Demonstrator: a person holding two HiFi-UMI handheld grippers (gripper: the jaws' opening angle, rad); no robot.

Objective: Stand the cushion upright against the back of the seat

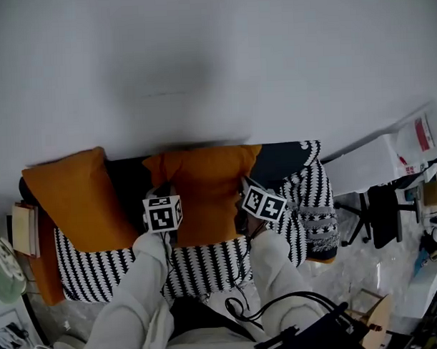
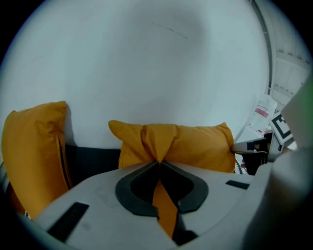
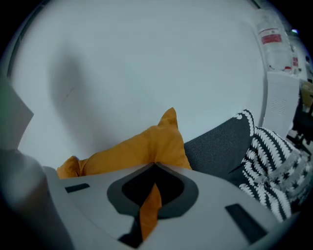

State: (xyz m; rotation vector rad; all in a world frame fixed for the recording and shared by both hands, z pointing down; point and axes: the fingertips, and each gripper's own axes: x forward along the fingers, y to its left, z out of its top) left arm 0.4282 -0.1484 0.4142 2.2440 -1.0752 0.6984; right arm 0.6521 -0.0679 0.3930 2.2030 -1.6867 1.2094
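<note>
Left gripper [image 2: 158, 164] and right gripper [image 3: 155, 167] are each clamping fully closed on a pinched fold of the orange cushion [image 1: 204, 183], 1 toward its left end and 1 by its right corner, with fabric showing between the pads. The cushion is sitting mid-sofa, above the striped seat cover [image 1: 207, 267] and in front of the dark backrest [image 1: 279, 159], just right of a 2nd orange cushion [image 1: 75, 197] leaning at the left end. Its long axis is running left to right along the backrest; its broad face is pointing out toward the person, its upper edge toward the white wall [image 1: 214, 56]. Judgement: the placing step is nearing its end. To do it well, I am advising lowering both ends evenly so the bottom edge is seating flat, pressing the top back against the backrest before letting go, and opening both grippers together so neither corner is dragging the cushion forward.
</note>
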